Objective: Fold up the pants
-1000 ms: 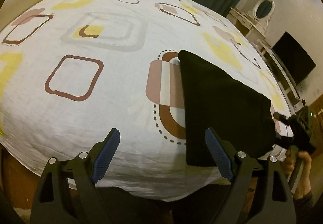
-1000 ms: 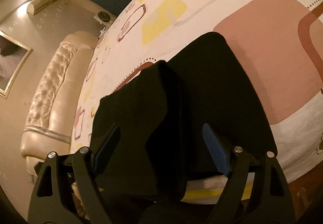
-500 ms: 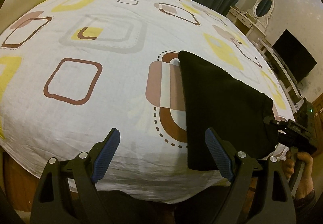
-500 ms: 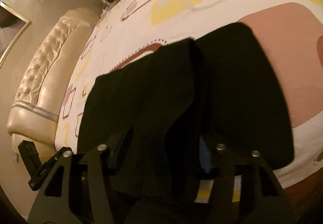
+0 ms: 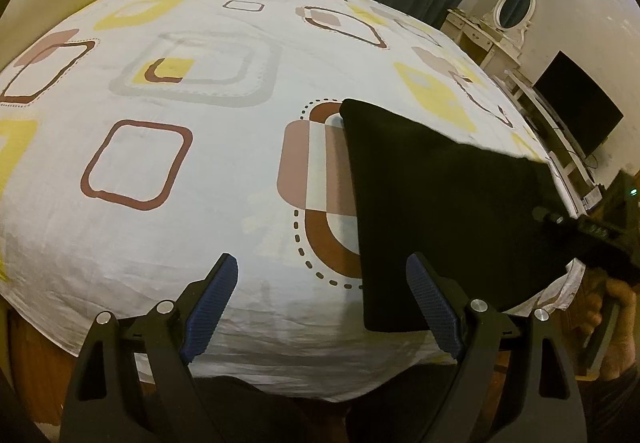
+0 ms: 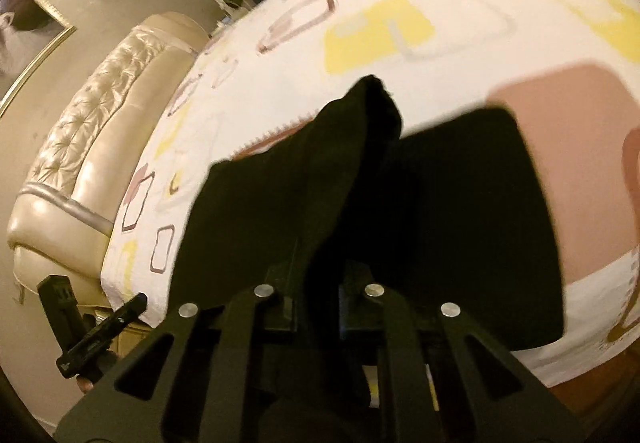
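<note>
Nearest, at six o'clock, the right gripper (image 6: pixel 316 307) is closing its jaws on a raised fold of the black pants (image 6: pixel 460 227) to carry it over, while the left gripper (image 5: pixel 320 303) waits wide open and empty above the bedsheet (image 5: pixel 200 203) beyond.

The left tongs (image 5: pixel 320 307) stood wide apart and empty, pointing toward 12 o'clock. The right tongs (image 6: pixel 316 307) were closing, their jaws pinching black cloth, with a hand (image 5: pixel 616 327) at 4 o'clock gripping their handle.
</note>
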A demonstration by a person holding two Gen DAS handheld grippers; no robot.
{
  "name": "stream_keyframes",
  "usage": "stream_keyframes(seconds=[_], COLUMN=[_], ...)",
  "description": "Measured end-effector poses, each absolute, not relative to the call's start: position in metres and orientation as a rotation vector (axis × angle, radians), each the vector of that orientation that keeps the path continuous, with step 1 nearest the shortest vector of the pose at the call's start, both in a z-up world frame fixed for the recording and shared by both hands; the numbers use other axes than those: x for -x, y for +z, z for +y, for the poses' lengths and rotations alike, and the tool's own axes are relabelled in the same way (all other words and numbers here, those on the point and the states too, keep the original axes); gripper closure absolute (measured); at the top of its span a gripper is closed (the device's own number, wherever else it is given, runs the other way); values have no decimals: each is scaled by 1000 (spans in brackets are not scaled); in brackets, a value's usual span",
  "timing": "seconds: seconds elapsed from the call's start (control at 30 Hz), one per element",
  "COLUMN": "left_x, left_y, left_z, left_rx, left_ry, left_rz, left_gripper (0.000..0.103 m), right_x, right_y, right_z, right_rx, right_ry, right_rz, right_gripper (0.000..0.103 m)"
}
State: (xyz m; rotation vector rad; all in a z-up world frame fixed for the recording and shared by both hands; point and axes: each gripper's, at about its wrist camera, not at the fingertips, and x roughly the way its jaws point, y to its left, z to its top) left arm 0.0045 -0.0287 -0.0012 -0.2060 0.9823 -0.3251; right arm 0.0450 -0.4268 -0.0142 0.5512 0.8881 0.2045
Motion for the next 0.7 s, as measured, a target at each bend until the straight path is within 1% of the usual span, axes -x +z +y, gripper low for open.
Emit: stream_keyframes(seconds=[0.1, 0.23, 0.5, 0.7], left_x=[-5, -5, -4, -5], left_y=[-2, -2, -5, -11], left_z=[-27, -28, -35, -39], left_rx=[213, 220, 207, 205], left_ry=[-323, -330, -353, -368], left_rz=[988, 992, 1003, 1023], left_gripper=[18, 18, 18, 18], right_x=[-41, -38, -37, -41], right_y=[1, -1, -52, -71], right_z=[-438, -459, -498, -507], right_rx=[-535, -534, -599, -671], right_ry=[194, 150, 58, 69], right_rz=[851, 850, 914, 906], right_gripper=[92, 92, 92, 91])
